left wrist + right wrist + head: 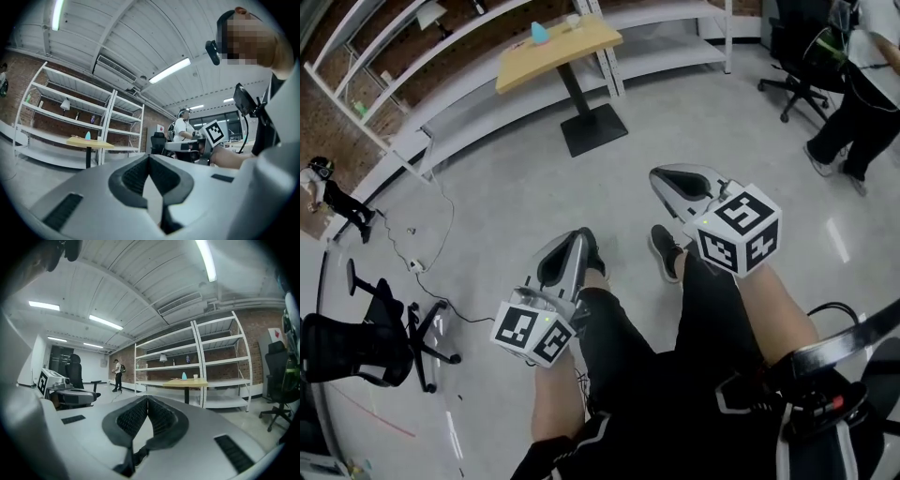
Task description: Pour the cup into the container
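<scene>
Left gripper (572,251) (149,157): jaws together, nothing between them. Right gripper (675,183) (147,398): same, pads pressed tip to tip, empty. On both, the pads are black ribbed rubber and form a V where they meet, set in a smooth matte light-grey shell with slotted black inserts on each side. Each carries a white cube with black square markers, left cube (532,333) and right cube (739,230).

Both are held low over the person's thighs, in black shorts (628,356). One black shoe (666,251) shows between the grippers on the glossy grey floor (506,197).

Task items are well apart from both grippers, on a table (572,47) (187,383) with a light wood top, a black centre post and a flat square black base. A small white cup (573,21) (195,377) stands upright on the top. Near it is a teal item (540,33) (184,376) (87,136), tapered with a rounded top. It is too small to tell whether it is the container.

Behind the table are white metal shelving (215,352) and a red brick wall (258,333). A black swivel chair (375,337) is at the left, with a thin cable (431,253) trailing across the floor. A second black chair (797,56) is at top right, beside a person in a white top (867,75).
</scene>
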